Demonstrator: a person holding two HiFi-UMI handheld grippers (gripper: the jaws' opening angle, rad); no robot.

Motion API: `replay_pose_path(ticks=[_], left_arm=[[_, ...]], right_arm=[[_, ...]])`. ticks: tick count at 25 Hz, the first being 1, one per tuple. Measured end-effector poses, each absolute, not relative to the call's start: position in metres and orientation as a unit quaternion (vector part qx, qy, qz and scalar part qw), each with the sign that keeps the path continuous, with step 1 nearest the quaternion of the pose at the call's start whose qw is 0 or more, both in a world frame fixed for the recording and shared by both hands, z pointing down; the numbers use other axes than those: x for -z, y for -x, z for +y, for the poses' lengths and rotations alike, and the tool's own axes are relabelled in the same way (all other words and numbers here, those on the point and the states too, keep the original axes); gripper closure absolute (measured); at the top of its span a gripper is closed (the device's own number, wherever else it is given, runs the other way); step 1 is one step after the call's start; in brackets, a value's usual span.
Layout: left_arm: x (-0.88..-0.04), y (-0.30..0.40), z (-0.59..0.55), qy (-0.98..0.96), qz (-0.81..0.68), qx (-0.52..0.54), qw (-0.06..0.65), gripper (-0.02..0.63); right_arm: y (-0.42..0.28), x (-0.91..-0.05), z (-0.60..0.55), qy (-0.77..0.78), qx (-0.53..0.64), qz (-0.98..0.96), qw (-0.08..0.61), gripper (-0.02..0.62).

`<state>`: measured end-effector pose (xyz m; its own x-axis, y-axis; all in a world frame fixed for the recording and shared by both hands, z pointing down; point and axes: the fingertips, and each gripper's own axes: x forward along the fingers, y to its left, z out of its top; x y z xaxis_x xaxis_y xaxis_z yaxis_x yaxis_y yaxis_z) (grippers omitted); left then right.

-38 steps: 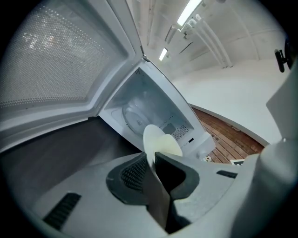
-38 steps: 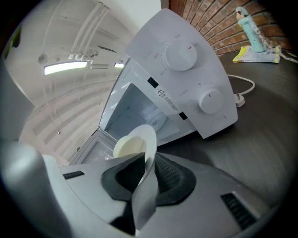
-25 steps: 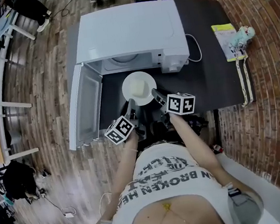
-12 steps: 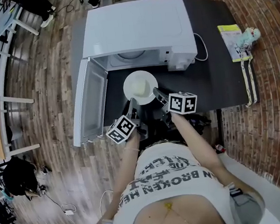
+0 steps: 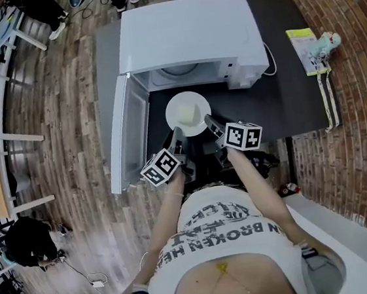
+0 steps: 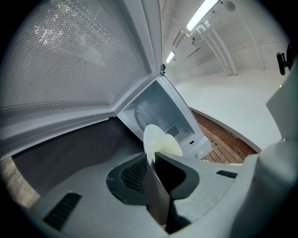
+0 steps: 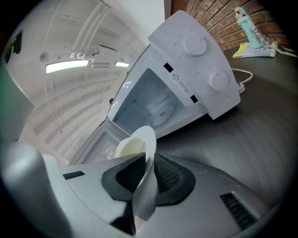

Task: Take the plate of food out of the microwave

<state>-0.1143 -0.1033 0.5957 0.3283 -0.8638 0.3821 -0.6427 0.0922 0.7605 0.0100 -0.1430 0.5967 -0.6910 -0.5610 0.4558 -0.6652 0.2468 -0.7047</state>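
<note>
A white plate (image 5: 188, 113) with a pale block of food (image 5: 187, 115) hangs over the dark table (image 5: 290, 98), just in front of the white microwave (image 5: 187, 34). My left gripper (image 5: 176, 136) is shut on the plate's left rim, and my right gripper (image 5: 207, 122) is shut on its right rim. In the left gripper view the plate (image 6: 156, 142) stands edge-on between the jaws. The right gripper view shows the plate (image 7: 139, 144) the same way, with the empty microwave cavity (image 7: 153, 109) behind it. The microwave door (image 5: 128, 133) hangs open at the left.
A yellow booklet (image 5: 304, 47) and a small pale-green figure (image 5: 325, 44) lie at the table's far right, beside a brick wall (image 5: 355, 90). The microwave's white cable (image 5: 269, 57) loops at its right. A stool (image 5: 2, 170) stands left on the wooden floor.
The plate, held by both grippers, has come further out from the microwave toward me; it now sits wholly in front of the cavity.
</note>
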Motion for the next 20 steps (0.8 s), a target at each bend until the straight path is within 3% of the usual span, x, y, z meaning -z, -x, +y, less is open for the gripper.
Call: replay_pose_path(ticks=[20], left_arm=[[-0.604,0.136,-0.067,-0.714,-0.497,0.085,0.487,0.548]], right_arm=[[0.008,-0.604,-0.083,-0.467,-0.469,-0.75,0.012,0.54]])
